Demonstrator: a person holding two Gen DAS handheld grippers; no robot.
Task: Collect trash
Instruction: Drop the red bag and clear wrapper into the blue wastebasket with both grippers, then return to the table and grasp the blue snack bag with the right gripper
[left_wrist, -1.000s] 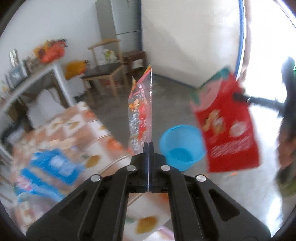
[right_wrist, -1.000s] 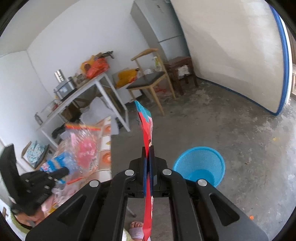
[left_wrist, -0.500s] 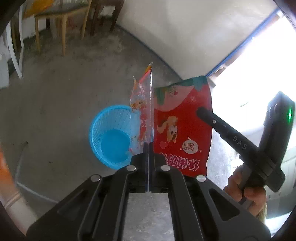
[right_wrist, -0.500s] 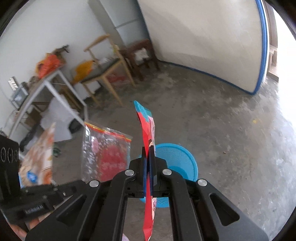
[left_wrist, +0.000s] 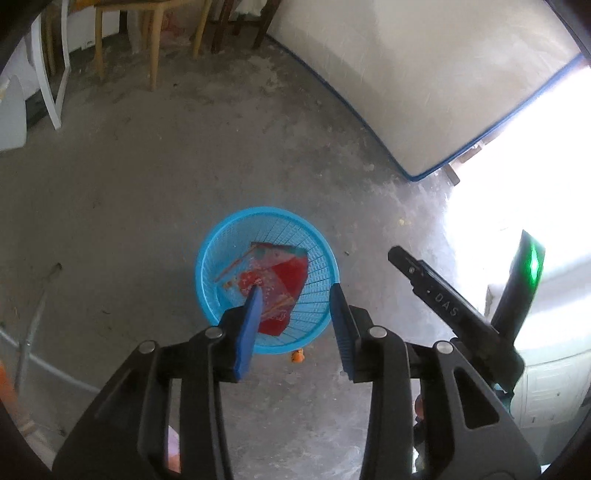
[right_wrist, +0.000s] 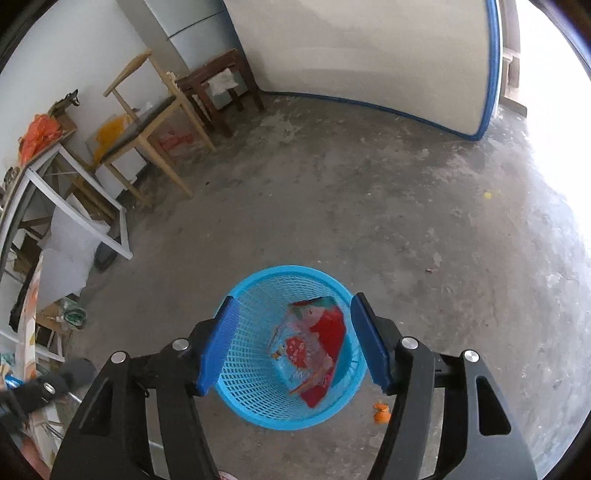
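Note:
A round blue mesh basket (left_wrist: 207, 258) (right_wrist: 255, 391) stands on the concrete floor below both grippers. Inside it lie a red snack bag (left_wrist: 291, 273) (right_wrist: 328, 332) and a clear printed wrapper (left_wrist: 255, 277) (right_wrist: 295, 350), overlapping each other. My left gripper (left_wrist: 295, 295) hangs above the basket, its jaws opening, nothing between its blue pads. My right gripper (right_wrist: 291, 310) also hangs over the basket, jaws opening wide, nothing between them. In the left wrist view the right gripper's black finger (left_wrist: 436, 291) reaches in from the right.
A small orange scrap (right_wrist: 382, 411) (left_wrist: 297, 356) lies on the floor beside the basket. Wooden chairs (right_wrist: 147, 122) and a dark stool (right_wrist: 218, 85) stand at the back wall. A white metal table frame (right_wrist: 74, 192) is at the left. Bright doorway at the right.
Both grippers have opened and let go of their trash: the red bag and the clear wrapper now lie in the basket. Both hands have dropped lower over it.

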